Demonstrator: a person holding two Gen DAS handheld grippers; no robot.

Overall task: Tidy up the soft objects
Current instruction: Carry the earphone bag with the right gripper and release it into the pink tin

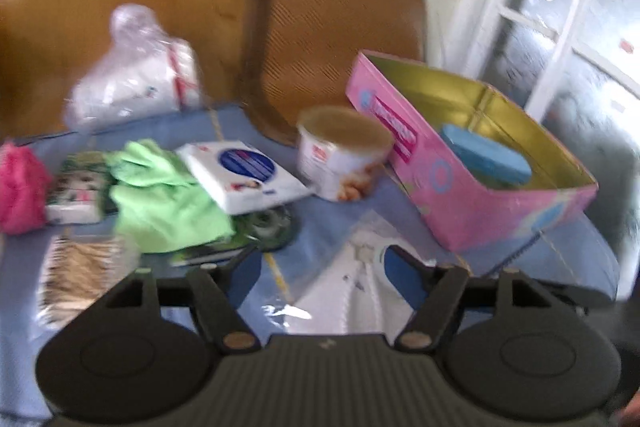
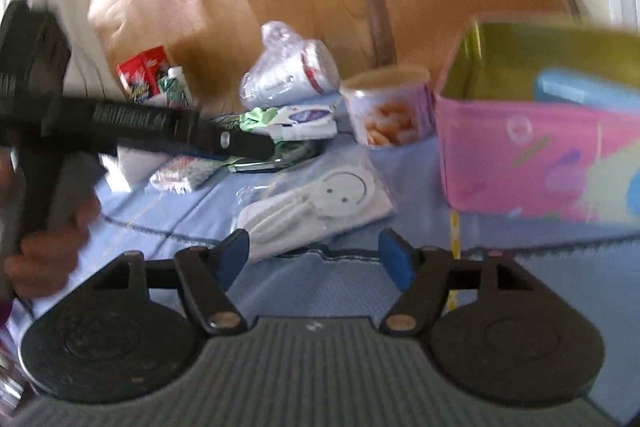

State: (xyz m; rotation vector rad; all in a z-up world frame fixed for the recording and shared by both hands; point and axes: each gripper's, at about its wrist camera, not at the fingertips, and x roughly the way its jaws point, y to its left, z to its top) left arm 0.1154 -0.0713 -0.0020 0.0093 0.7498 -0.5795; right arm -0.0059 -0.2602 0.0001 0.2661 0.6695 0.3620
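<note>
The left tool (image 1: 322, 273) stands with its blue-padded fingers spread wide, and a white soft item sealed in clear plastic (image 1: 352, 291) lies between them; whether the pads touch it cannot be told through the blur. The right tool (image 2: 314, 259) is also spread wide and holds nothing, hovering over the pale blue cloth covering the desk (image 2: 320, 291). In the right wrist view the same white packet (image 2: 320, 203) lies flat just ahead of the fingers, showing a round smiling face. The left tool's black body reaches in from the left of that view, gripped by the person's left hand (image 2: 48, 247).

To the right sits a pink cardboard box with a shiny gold lining (image 1: 472, 187), open at the top, with a light blue rectangular sponge-like block (image 1: 488, 157) resting inside. Just beside its left end stands a round white tub with a tan lid (image 1: 344, 151). Farther left, a crumpled green cloth (image 1: 164, 199) lies partly under a flat white packet with a blue oval label (image 1: 244, 175). A fluffy pink item (image 1: 18, 187) sits at the desk's left edge, and a clear crinkled bag of white goods (image 1: 136, 75) sits at the back. Bare blue cloth stays open between the box and the green cloth. A brown woven chair back (image 1: 336, 39) rises behind the desk.
</note>
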